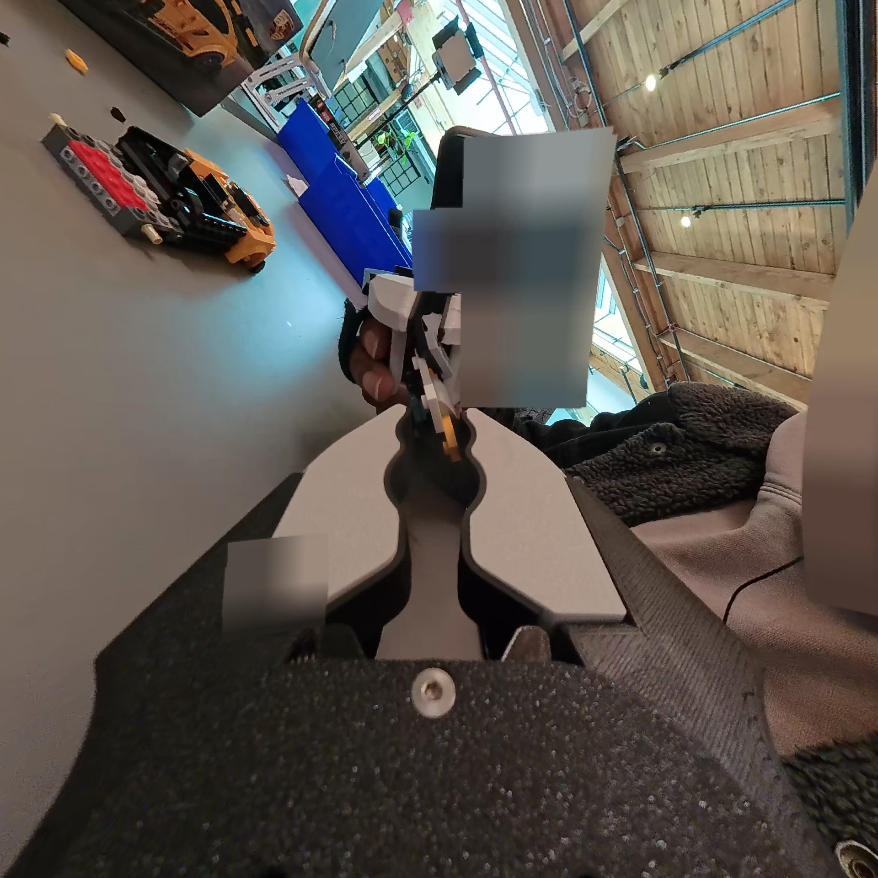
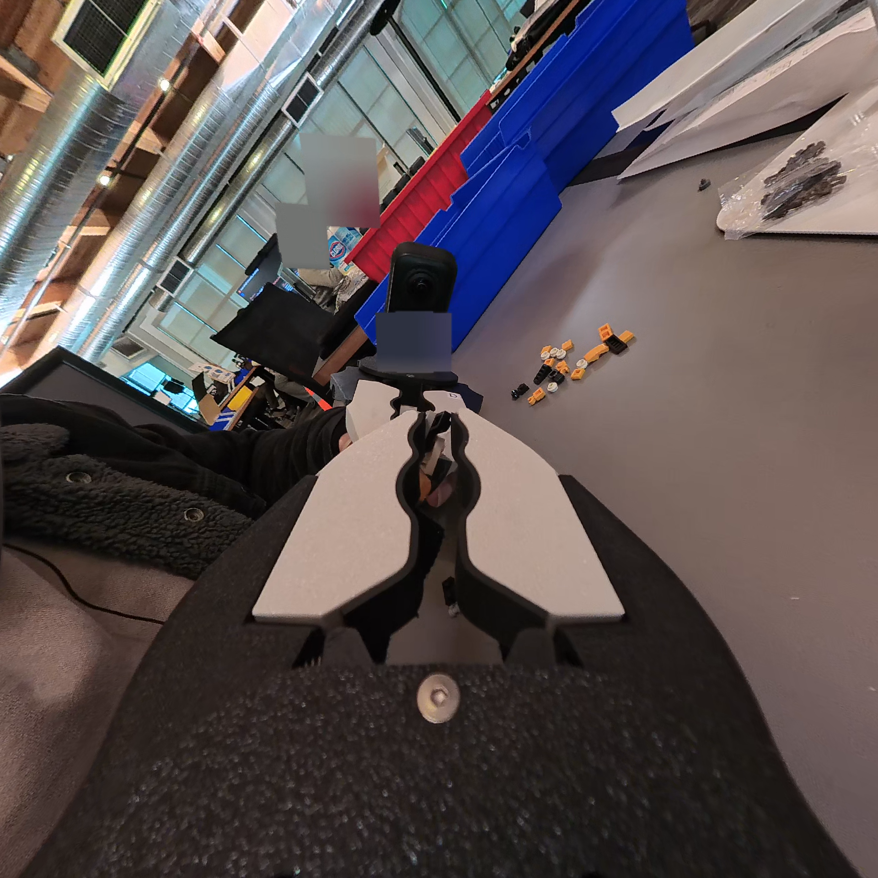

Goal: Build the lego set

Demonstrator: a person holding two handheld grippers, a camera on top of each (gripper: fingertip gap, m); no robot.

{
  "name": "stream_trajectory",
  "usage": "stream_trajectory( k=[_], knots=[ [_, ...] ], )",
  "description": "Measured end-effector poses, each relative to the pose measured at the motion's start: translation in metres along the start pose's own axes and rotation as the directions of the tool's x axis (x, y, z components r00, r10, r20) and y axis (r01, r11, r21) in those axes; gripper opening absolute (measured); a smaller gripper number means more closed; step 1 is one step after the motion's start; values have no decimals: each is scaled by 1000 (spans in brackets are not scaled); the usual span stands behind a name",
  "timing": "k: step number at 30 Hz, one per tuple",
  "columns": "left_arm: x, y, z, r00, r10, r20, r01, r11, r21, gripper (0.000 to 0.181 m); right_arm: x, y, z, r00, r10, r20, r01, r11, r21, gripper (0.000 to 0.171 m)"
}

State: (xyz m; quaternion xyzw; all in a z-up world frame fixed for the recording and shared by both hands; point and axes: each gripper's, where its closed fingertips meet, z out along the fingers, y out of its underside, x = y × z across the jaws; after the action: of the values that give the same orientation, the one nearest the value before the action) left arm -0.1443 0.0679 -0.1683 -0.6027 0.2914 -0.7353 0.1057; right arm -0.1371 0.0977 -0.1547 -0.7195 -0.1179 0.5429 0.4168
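Observation:
Both grippers are lifted off the table and face each other, tip to tip. My left gripper (image 1: pixel 436 418) is closed on a small Lego sub-assembly (image 1: pixel 439 408) of white, black and orange pieces. My right gripper (image 2: pixel 434 420) is closed on the same sub-assembly (image 2: pixel 433 458) from the other side. The right gripper also shows in the left wrist view (image 1: pixel 404 313), held by a hand (image 1: pixel 375 361). The left gripper shows in the right wrist view (image 2: pixel 380 404). The partly built orange, black and red car (image 1: pixel 157 199) sits on the grey table (image 1: pixel 142 380).
Several loose orange, black and white pieces (image 2: pixel 570 361) lie on the table. A clear bag of black pieces (image 2: pixel 803 185) rests on white paper. Blue bins (image 2: pixel 513 199) and the set's box (image 1: pixel 190 42) stand at the back. One orange piece (image 1: pixel 76 61) lies apart. Both grippers' tips are close together, under 4 cm apart.

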Motion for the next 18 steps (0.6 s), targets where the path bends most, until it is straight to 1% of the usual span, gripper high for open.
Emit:
stream_trajectory(
  k=[12, 18],
  knots=[
    [1, -6, -2, 998, -58, -33, 59, 997, 46, 17, -1, -3, -1, 998, -55, -15, 55, 998, 24, 11],
    [2, -7, -3, 997, -63, -43, 65, 996, 54, 17, -2, -4, 0, 997, -74, -20, 74, 997, 25, 12]
  ],
)
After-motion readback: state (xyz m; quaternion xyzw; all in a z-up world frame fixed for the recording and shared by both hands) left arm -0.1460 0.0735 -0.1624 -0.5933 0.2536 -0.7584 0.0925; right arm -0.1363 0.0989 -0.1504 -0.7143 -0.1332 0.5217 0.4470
